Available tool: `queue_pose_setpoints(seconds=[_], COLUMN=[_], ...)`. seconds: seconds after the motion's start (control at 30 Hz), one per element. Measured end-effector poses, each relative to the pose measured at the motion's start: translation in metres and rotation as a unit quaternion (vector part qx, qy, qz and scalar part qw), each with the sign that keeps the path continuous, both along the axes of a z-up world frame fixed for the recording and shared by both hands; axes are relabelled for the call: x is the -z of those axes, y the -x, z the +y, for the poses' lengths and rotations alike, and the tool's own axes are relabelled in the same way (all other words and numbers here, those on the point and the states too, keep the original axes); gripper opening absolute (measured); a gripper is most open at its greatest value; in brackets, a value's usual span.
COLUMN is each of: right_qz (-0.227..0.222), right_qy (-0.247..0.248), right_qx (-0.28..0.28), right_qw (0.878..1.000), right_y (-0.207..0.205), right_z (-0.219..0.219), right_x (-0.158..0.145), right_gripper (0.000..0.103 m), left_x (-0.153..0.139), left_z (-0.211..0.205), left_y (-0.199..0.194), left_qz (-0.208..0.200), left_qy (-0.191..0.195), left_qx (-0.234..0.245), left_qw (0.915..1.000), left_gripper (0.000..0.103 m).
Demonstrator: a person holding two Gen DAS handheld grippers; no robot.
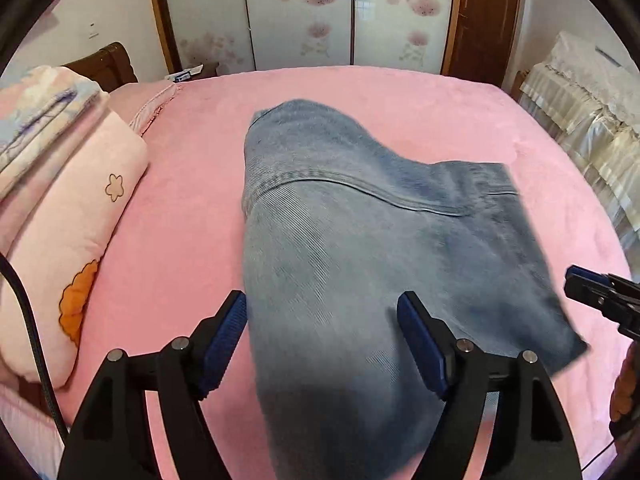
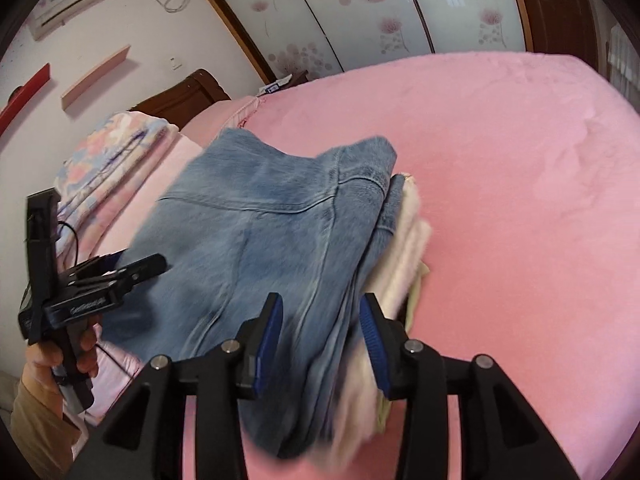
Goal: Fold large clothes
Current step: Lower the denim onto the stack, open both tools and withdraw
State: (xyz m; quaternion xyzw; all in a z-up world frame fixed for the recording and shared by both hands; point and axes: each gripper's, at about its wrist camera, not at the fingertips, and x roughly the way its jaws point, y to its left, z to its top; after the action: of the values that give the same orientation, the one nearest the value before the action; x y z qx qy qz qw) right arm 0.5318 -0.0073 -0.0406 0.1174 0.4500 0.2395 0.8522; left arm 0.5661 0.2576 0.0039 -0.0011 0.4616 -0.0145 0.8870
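Observation:
Blue jeans, folded into a bundle, lie on the pink bed. My left gripper stands open and wide astride the near end, its pads clear of the denim. From the right wrist view the jeans rest on a pale folded cloth. My right gripper is open, with the edge of the denim and pale cloth between its fingers; blur hides any contact. The left gripper shows at the bundle's left side, and the right gripper enters at the right edge.
Folded pink and floral quilts are stacked along the left side of the bed, by a dark wooden headboard. Flowered sliding doors stand behind the bed. Lace-covered furniture is at the right. A person's hand holds the left gripper.

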Motion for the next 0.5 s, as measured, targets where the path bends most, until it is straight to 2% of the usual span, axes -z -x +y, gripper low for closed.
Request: queue_pose_setpoints(seconds=[0.1, 0.2, 0.5], right_qz=[-0.008, -0.012, -0.028], right_qy=[0.013, 0.028, 0.049], right_qx=[0.001, 0.01, 0.037], right_qw=[1.0, 0.999, 0.998], right_y=[0.04, 0.078, 0.217], right_z=[-0.014, -0.026, -0.083], right_x=[-0.031, -0.057, -0.144], right_gripper=[0.04, 0.04, 0.04], left_x=[-0.026, -0.059, -0.15], left_z=[-0.013, -0.034, -0.079], left_y=[0.031, 0.078, 0.217], left_qz=[-0.009, -0.021, -0.061], left_qy=[0.0, -0.006, 0.039], left_qx=[0.01, 0.016, 0.01], left_qw=[0.9999, 0.9996, 0.9973], left_gripper=[0.076, 0.076, 0.077])
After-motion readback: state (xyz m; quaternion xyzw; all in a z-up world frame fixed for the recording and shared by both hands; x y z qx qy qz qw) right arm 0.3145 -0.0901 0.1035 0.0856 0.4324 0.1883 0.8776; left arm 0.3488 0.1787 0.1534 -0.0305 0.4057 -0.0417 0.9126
